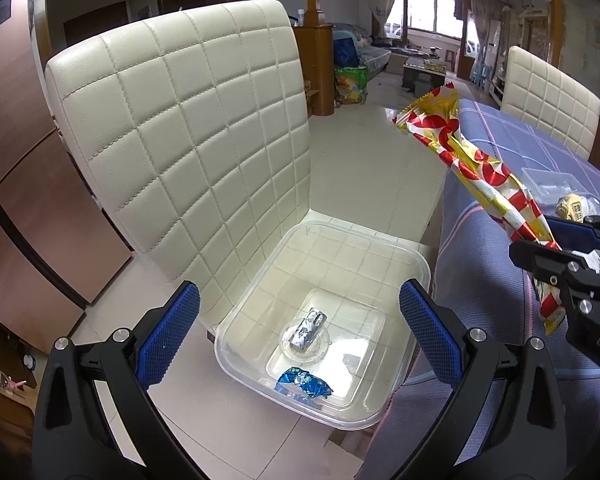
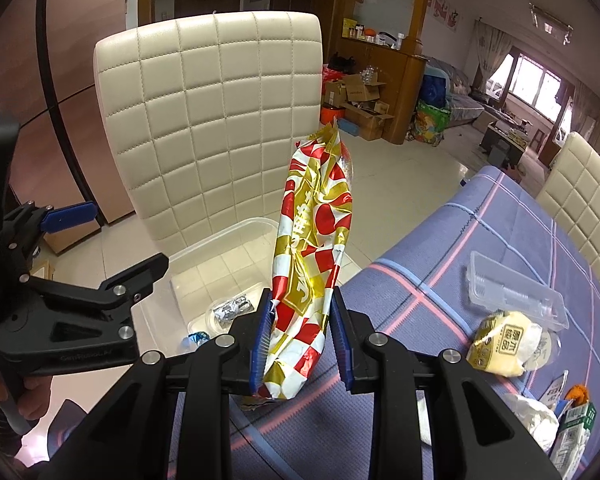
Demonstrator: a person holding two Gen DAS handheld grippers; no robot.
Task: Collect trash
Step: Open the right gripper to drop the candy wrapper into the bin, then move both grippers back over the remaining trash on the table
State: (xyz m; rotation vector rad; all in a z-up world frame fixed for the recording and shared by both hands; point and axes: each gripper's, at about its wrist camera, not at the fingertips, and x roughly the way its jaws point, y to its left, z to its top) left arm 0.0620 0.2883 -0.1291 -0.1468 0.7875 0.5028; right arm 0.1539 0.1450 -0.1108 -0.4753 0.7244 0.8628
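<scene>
Tightly, the right hand-held gripper (image 2: pixel 300 340) pinches a crinkly foil wrapper (image 2: pixel 316 240); the left hand-held gripper (image 1: pixel 300 340) gapes empty.

Clear bin (image 1: pixel 414 256) on chair seat: top open, free from above. Floor of bin part taken: silver foil wad (image 1: pixel 309 329), blue wrapper (image 1: pixel 305 385); far half bare.
Chair back (image 1: pixel 188 136) walls off bin's far side.
Table edge w/ blue cloth (image 2: pixel 480 240) just beside bin on the other side.
Left gripper (image 1: pixel 300 336) hangs over bin, jaws wide.
Right gripper (image 2: pixel 300 336) near table edge, clamped on long red-gold wrapper (image 2: pixel 316 240), which sticks out toward bin.
Tabletop cluttered: clear tray (image 2: pixel 512 292), yellow packet (image 2: pixel 500 344).
</scene>
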